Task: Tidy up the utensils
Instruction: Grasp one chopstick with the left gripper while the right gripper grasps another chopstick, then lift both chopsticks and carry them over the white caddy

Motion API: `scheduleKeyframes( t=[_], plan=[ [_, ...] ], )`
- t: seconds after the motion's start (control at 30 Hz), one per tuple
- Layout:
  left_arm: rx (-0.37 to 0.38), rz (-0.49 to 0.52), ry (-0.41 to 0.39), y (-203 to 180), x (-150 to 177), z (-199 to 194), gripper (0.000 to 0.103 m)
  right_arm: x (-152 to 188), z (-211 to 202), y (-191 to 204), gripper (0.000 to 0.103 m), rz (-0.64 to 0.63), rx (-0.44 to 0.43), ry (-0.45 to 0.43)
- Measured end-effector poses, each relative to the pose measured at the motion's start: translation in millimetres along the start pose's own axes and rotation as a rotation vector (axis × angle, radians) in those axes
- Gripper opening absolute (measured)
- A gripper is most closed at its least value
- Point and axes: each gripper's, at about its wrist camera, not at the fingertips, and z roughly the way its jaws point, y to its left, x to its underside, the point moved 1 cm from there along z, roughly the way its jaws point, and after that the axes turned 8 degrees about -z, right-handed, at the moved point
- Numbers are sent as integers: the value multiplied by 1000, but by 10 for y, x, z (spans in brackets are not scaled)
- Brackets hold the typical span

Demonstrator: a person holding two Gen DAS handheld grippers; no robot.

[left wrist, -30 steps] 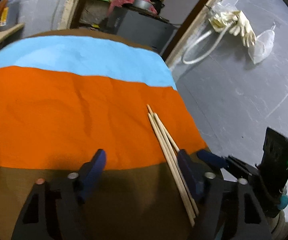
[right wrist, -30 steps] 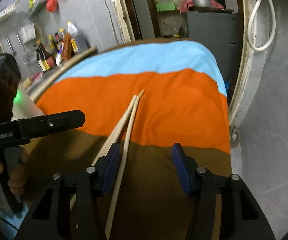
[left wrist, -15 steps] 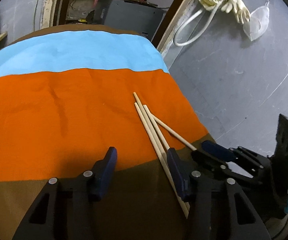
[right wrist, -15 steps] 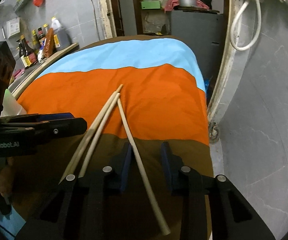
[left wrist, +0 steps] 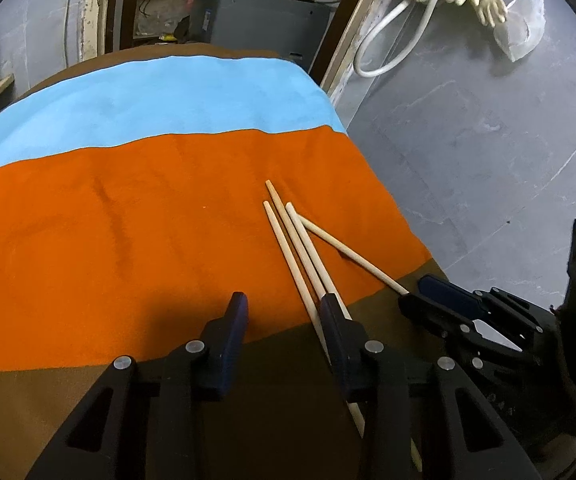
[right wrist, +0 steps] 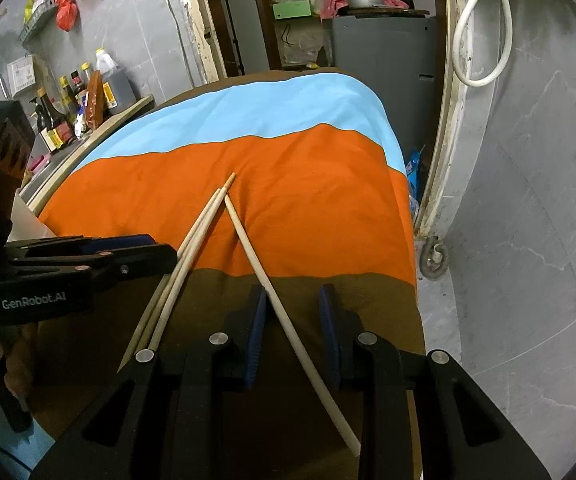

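Note:
Several pale wooden chopsticks lie on a cloth (left wrist: 127, 220) striped blue, orange and brown. A bundle of three chopsticks (left wrist: 300, 248) runs under the right finger of my left gripper (left wrist: 283, 312), which is open and holds nothing. A fourth, single chopstick (right wrist: 271, 292) is angled away from the bundle (right wrist: 191, 248) and lies between the fingers of my right gripper (right wrist: 294, 304). That gripper is partly closed, with a gap on both sides of the stick. In the left wrist view the single chopstick (left wrist: 348, 252) ends at the right gripper's tip (left wrist: 412, 300).
The cloth-covered table (right wrist: 368, 92) ends at the right near a grey wall (right wrist: 528, 200) and a white hose (right wrist: 484, 40). Sauce bottles (right wrist: 67, 100) stand on a shelf at the left. A grey cabinet (left wrist: 259, 20) stands beyond the far edge.
One chopstick has swung out of the bundle and now lies between the right gripper's fingers, which have narrowed. The left gripper has narrowed and shifted right beside the bundle.

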Motion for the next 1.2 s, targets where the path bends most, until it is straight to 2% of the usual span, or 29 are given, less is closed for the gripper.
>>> scheduleKeyframes(
  t=[0.07,0.1,0.2,0.37,0.43,0.57,0.67,0.93,1.07,1.2],
  plan=[
    [-4,-3,8,-19,-28,24,33,-1,8,4,24,-5,5,2],
    [-2,-5,14,-27,-41,28,27,-2,10,10,24,-6,7,3],
    [11,-15,36,-35,-75,39,17,-6,8,16,24,-5,5,3],
    [14,0,65,-84,-68,62,8,-8,3,30,24,-14,16,5],
    [6,-5,63,-87,-78,58,8,-10,-6,32,21,-10,15,6],
    [2,-64,63,-19,-44,-22,6,16,-51,15,8,35,-3,8],
    [-19,-74,60,43,41,-125,5,63,-94,-2,4,58,-10,13],
    [-35,-92,97,246,318,-411,5,214,-238,62,4,115,-55,71],
    [-30,-78,116,250,337,-431,7,232,-215,58,4,120,-59,83],
    [-23,-74,146,247,272,-377,7,105,-107,18,7,89,-65,99]
  ],
)
